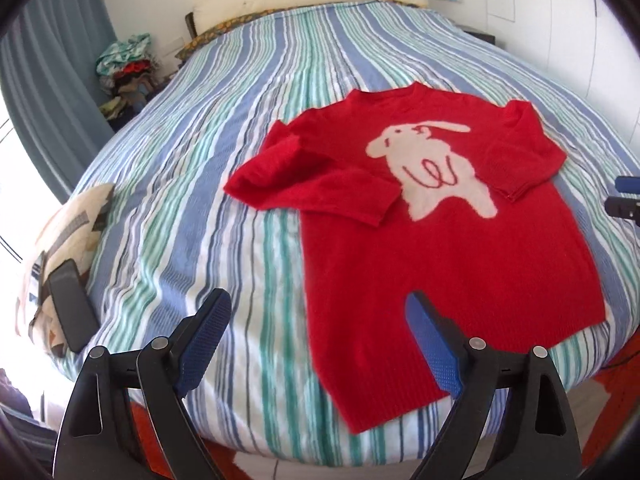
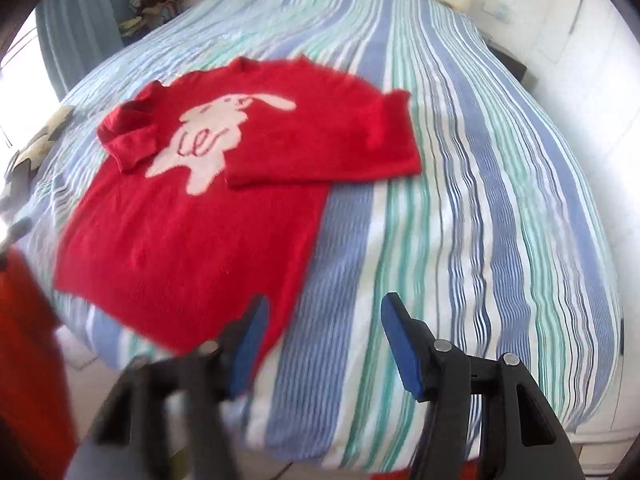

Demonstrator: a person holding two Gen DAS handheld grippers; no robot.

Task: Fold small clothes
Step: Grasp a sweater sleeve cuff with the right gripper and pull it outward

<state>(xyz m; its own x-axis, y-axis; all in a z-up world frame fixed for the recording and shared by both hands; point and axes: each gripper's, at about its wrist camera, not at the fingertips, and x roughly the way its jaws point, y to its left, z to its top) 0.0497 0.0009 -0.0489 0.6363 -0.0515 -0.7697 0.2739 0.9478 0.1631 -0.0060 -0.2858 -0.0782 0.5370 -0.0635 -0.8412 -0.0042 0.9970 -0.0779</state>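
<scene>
- Red knitted sweater with white rabbit point(image 1: 448, 248) lies flat on striped bed cover point(image 1: 192, 168), both sleeves folded inward.
- Left gripper point(image 1: 320, 320) wide open, empty.
- Right gripper point(image 2: 324, 320) partly open, empty.

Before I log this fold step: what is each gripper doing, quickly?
Left gripper: open, holding nothing, above the red sweater.
Right gripper: open, holding nothing, above the sweater's hem and the striped bedspread.

Striped bed point(image 1: 208, 128) w/ red sweater point(image 1: 460, 264), cushion point(image 1: 76, 224)
</scene>
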